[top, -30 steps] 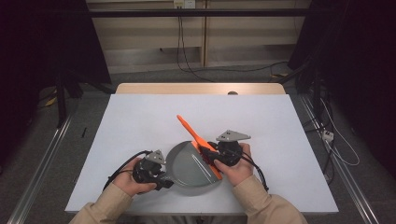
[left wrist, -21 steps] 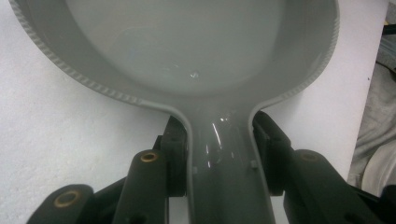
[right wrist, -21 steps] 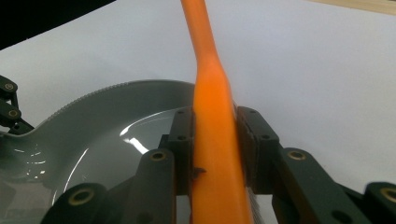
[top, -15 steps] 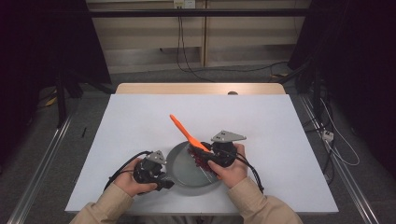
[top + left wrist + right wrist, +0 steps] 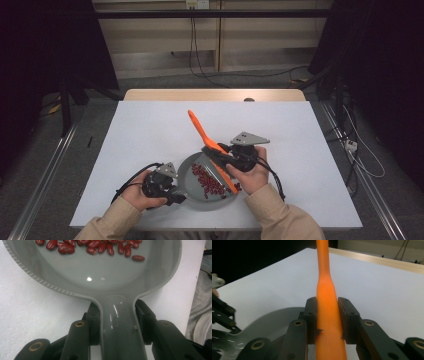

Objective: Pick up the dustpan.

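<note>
Two grippers at work on white table (image 5: 150, 130). Left gripper (image 5: 172, 192) clamps handle of grey pan (image 5: 197, 197) at near edge, pads w/ handle betw. them in left gripper view. Red beans (image 5: 207, 181) lie in pan's middle. Right gripper (image 5: 216, 154) holds orange spatula (image 5: 200, 131) by its shaft, blade end down in pan beside beans, other end angled up-left.

pan (image 5: 105, 282): glossy grey plastic | spatula (image 5: 325, 305): smooth orange plastic | table (image 5: 150, 130): matt white
</note>
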The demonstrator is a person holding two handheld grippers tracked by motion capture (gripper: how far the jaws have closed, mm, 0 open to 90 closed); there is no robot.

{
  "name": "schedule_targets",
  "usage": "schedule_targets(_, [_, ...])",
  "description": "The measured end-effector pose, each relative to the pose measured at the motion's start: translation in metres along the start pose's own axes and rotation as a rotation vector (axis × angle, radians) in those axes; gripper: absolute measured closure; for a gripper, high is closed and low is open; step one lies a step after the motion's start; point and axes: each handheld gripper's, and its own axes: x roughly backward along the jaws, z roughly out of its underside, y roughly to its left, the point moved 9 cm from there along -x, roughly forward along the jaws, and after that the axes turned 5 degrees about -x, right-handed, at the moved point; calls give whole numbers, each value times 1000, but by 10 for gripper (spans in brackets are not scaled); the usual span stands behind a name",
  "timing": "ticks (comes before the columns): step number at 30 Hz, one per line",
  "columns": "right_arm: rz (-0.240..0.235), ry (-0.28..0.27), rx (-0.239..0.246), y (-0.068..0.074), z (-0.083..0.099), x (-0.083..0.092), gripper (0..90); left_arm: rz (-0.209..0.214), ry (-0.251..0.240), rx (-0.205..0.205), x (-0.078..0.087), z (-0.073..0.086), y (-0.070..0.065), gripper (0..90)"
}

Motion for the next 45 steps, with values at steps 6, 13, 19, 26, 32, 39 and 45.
schedule_targets(6, [70, 24, -12, -33, 4, 6, 711, 0, 6, 1, 0, 1, 1, 628])
schedule_targets(13, [129, 91, 8, -53, 16, -1, 706, 1, -4, 7, 0, 1, 1, 628])
schedule_targets(19, [142, 184, 41, -52, 18, 1, 690, 12, 8, -14, 2, 3, -2, 627])
schedule_targets(26, [174, 308, 70, -53, 26, 4, 707, 18, 14, -28, 3, 6, -6, 627])
schedule_targets(32, [212, 263, 23, -58, 27, 17, 711, 19, 22, -43, 3, 6, -6, 627])
schedule_targets(39, [258, 191, -11, -61, 37, 32, 712, 25, 26, -43, 1, 4, -10, 626])
schedule_targets(45, [226, 152, -37, -33, 46, 31, 710, 16, 25, -23, -3, -2, -11, 629])
